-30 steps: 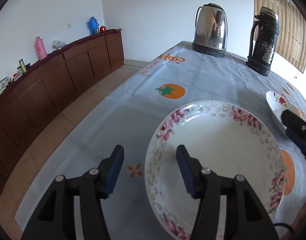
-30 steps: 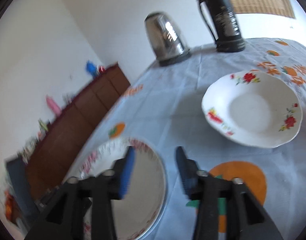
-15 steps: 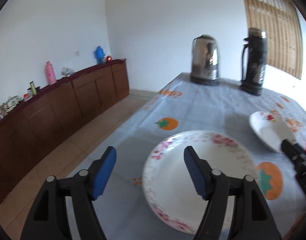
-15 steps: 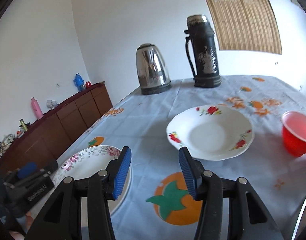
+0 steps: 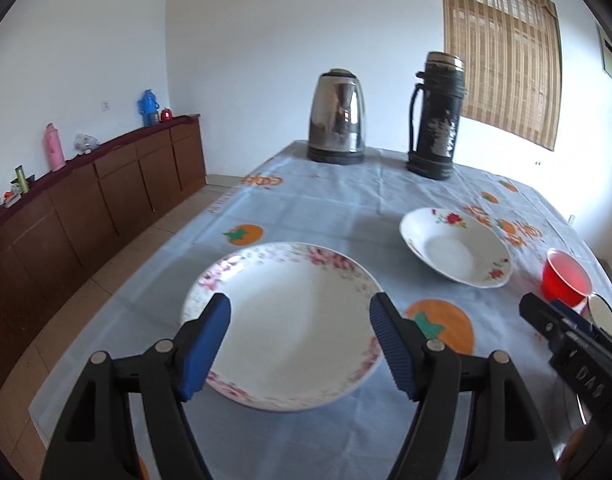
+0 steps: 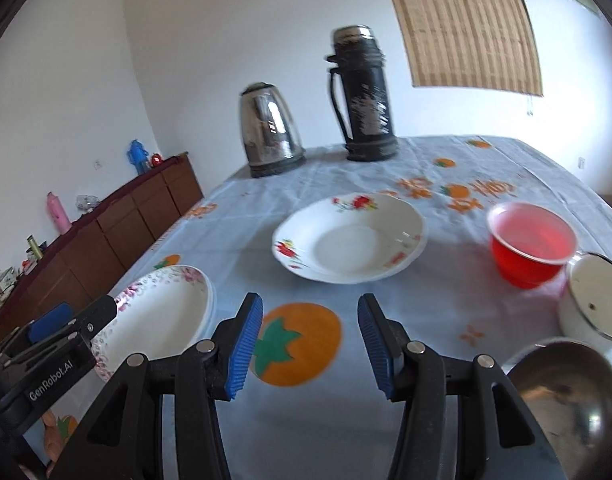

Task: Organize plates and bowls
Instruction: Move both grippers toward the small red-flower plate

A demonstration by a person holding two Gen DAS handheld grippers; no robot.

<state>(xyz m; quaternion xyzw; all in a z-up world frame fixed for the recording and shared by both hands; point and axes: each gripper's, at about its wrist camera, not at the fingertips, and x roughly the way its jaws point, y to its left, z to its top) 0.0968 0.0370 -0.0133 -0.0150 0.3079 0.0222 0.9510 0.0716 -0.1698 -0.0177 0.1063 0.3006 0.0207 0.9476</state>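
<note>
A white plate with pink flowers (image 5: 281,312) lies flat on the tablecloth, also seen at the left in the right wrist view as the pink-flowered plate (image 6: 157,316). My left gripper (image 5: 299,340) hovers above its near half, open wide, touching nothing. A deep white bowl with red flowers (image 5: 456,248) sits farther right; in the right wrist view this red-flowered bowl (image 6: 348,240) is ahead of my right gripper (image 6: 310,344). That gripper is open over an orange print, empty. A red bowl (image 6: 532,244) stands to its right.
A steel kettle (image 5: 338,120) and a dark thermos (image 5: 436,116) stand at the table's far end. A white enamel mug (image 6: 594,300) and a steel bowl (image 6: 566,400) sit near the right. A brown sideboard (image 5: 105,200) lines the left wall beyond the table's left edge.
The left jaws have widened and drawn back and up from the pink-flowered plate's rim. The right gripper has also pulled back and up, so more of the table shows.
</note>
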